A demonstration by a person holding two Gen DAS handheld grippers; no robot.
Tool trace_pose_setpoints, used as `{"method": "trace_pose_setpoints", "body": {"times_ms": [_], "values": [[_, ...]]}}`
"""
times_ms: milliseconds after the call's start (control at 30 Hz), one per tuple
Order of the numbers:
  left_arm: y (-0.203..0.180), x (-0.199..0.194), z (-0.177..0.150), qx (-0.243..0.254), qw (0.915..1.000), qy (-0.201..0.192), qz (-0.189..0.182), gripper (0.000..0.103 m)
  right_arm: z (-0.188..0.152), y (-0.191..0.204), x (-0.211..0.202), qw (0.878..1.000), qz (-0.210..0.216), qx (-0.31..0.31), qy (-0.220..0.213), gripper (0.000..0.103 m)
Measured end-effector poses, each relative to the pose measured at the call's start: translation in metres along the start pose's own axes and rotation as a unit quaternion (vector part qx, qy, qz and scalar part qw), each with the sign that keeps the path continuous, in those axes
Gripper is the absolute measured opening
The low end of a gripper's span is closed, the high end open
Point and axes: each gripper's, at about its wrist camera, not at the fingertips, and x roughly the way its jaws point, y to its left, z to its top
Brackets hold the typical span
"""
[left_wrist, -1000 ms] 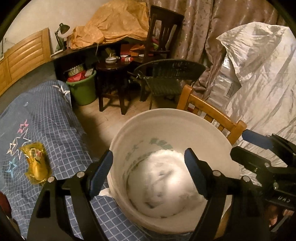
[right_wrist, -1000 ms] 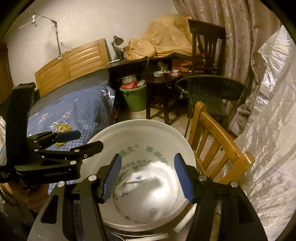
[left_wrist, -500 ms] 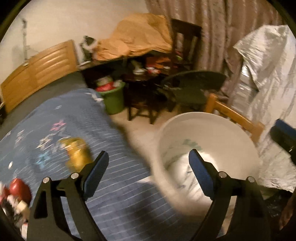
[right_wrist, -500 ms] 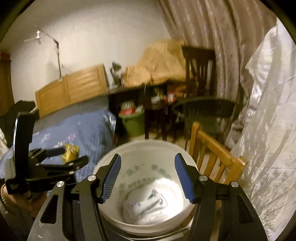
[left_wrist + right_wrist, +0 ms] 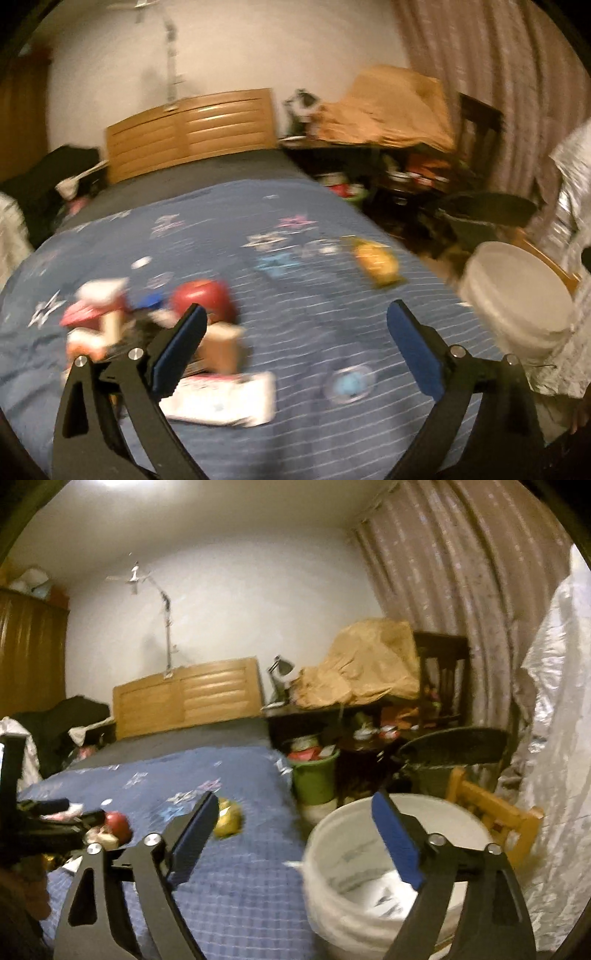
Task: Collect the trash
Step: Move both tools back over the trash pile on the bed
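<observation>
Both tools are standing with jaws wide apart, having just been opening, nothing between them. The left tool (image 5: 295, 347) is hanging over the blue checked bed cover (image 5: 295, 443), where blurred trash is lying: a red round packet (image 5: 207, 299), a flat white wrapper (image 5: 225, 402) and a yellow crumpled packet (image 5: 376, 262) nearer the bed's right edge. The right tool (image 5: 295, 834) is hovering beside the white plastic bucket (image 5: 332, 904) standing off that edge.

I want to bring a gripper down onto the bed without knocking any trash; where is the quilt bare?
Bare blue checked quilt lies between the yellow crinkled wrapper, the clear round lid and the white flat packet. Another bare stretch runs toward the wooden slatted headboard. It is crowded around the red round object and the blurred boxes beside it.
</observation>
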Motion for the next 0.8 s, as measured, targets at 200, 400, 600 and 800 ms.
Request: {"method": "trace_pose_setpoints", "body": {"times_ms": [200,400,600,800], "values": [[0.107,-0.029,-0.021,-0.1,0.9921,0.005,0.075,0.095,-0.019,0.074,0.023,0.996,0.062,-0.005,0.063,0.094],[0.232,-0.036,-0.03,-0.246,0.9616,0.03,0.117,0.095,-0.043,0.137,0.036,0.986,0.117,-0.017,0.113,0.094],[0.272,0.008,-0.032,-0.269,0.9559,0.099,0.065,0.094,-0.063,0.167,0.047,0.978,0.137,-0.028,0.156,0.094],[0.276,0.069,-0.037,-0.267,0.9478,0.174,0.011,0.083,-0.068,0.17,0.054,0.974,0.134,-0.025,0.18,0.094]]}}
